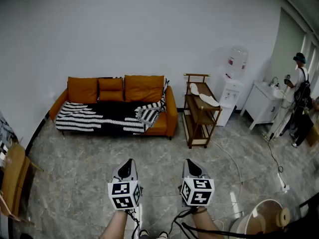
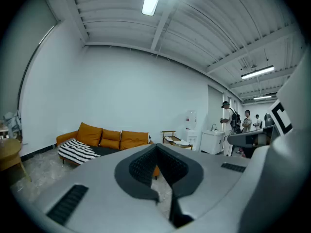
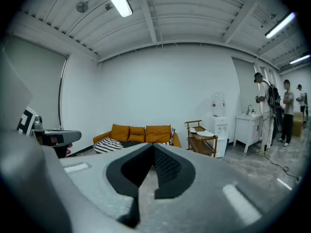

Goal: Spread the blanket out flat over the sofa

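An orange sofa (image 1: 144, 88) stands against the far wall. A black-and-white striped blanket (image 1: 99, 117) lies across its seat, flat at the left and bunched in folds at the right end (image 1: 151, 112). My left gripper (image 1: 128, 162) and right gripper (image 1: 190, 162) hover side by side over the floor, well short of the sofa, both shut and empty. In the left gripper view the shut jaws (image 2: 156, 145) point toward the sofa (image 2: 109, 139) and blanket (image 2: 77, 150). The right gripper (image 3: 152, 146) also faces the sofa (image 3: 141, 132).
A wooden shelf cart (image 1: 199, 116) stands right of the sofa, then a water dispenser (image 1: 232, 86) and a white cabinet (image 1: 264, 101). A person (image 1: 298, 91) stands at far right. A cable (image 1: 276, 168) crosses the floor. Wooden furniture (image 1: 12, 180) sits at left, a round bin (image 1: 264, 218) at lower right.
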`<state>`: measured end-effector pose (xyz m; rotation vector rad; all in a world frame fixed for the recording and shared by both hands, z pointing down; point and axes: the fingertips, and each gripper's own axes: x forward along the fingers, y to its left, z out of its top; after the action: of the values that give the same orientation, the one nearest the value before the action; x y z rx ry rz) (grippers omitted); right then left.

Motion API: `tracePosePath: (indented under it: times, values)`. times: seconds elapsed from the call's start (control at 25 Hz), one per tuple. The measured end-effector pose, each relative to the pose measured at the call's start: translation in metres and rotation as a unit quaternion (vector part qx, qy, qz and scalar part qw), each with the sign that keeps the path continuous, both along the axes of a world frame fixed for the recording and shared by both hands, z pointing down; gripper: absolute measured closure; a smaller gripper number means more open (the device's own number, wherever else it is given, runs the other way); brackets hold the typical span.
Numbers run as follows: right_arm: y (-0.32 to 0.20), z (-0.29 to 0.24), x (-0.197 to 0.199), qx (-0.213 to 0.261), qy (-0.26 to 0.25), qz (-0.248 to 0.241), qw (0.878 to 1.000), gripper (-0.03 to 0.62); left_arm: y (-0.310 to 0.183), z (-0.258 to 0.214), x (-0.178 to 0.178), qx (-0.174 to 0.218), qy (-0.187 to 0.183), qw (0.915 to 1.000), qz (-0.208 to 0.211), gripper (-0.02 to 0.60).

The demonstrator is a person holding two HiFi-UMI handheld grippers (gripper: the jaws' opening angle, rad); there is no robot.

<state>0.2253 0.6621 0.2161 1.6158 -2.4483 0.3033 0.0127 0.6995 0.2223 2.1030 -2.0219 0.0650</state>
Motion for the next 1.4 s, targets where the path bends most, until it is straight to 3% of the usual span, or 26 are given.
tracePosePath:
  times: [0.64, 0.96, 1.4]
  values:
    - [0.003, -0.002, -0.02, 0.007, -0.014, 0.047, 0.999, 0.589, -0.001, 0.001, -0.035, 0.001, -0.001, 0.9999, 0.012, 0.586]
    - [0.001, 0.024, -0.014, -0.02, -0.019, 0.076, 0.997, 0.589, -0.009, 0.025, -0.047, -0.023, -0.004, 0.9995, 0.023, 0.586]
    - [-0.06, 0.037, -0.027, -0.03, -0.017, 0.055, 0.998, 0.589, -0.06, 0.041, -0.055, -0.034, -0.004, 0.9993, 0.012, 0.586]
